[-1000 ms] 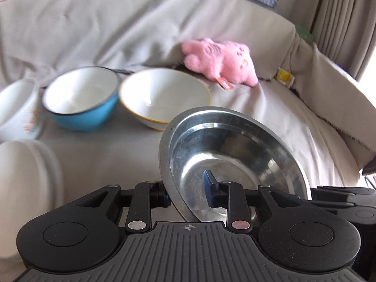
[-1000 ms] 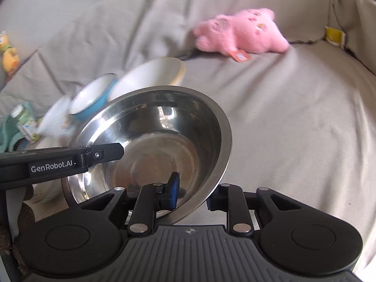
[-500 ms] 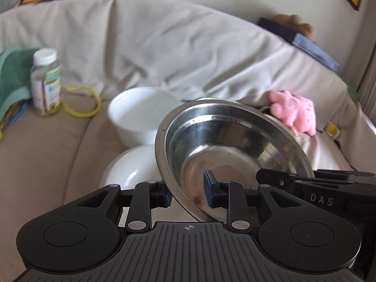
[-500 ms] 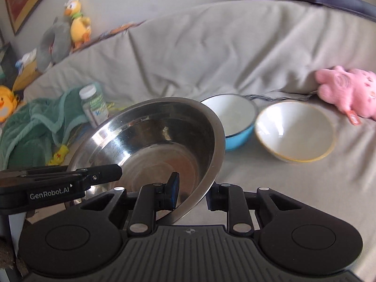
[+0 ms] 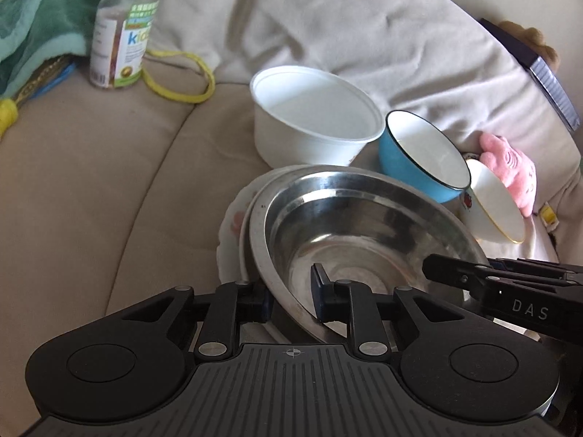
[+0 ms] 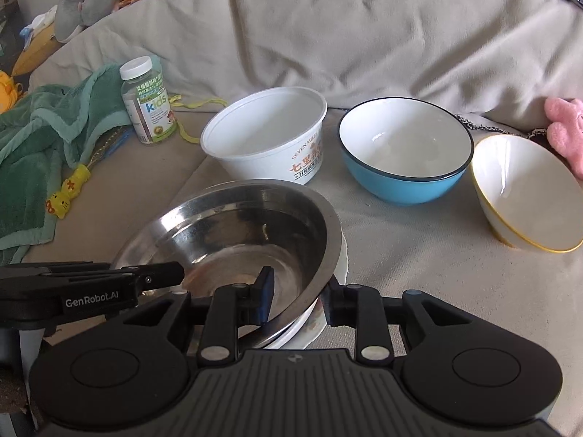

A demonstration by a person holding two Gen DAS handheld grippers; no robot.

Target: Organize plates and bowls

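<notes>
While both grippers have the steel bowl (image 5: 357, 240) by opp. sides of its rim, it sits on/just over the white plate stack (image 5: 233, 225), so the step in hand looks like the set-down. Left gripper (image 5: 291, 296): jaws closing, rim between the pads, one pad inside the bowl, one outside. Right gripper (image 6: 297, 300): jaws opening w/ the rim between them; the outer pad looks clear of the metal, so I'd call that side let go. To do it well: keep the bowl level & centred on the stack, don't drag it sideways, since the soft sofa cushion (image 5: 109, 189) under the plates could let them tip. Free both sides evenly, then lift straight up. Beyond: white tub (image 6: 266, 134), blue bowl (image 6: 404, 149), gold-rimmed bowl (image 6: 524, 193) in a row, apart from the stack; vitamin bottle (image 6: 147, 100) further left.
</notes>
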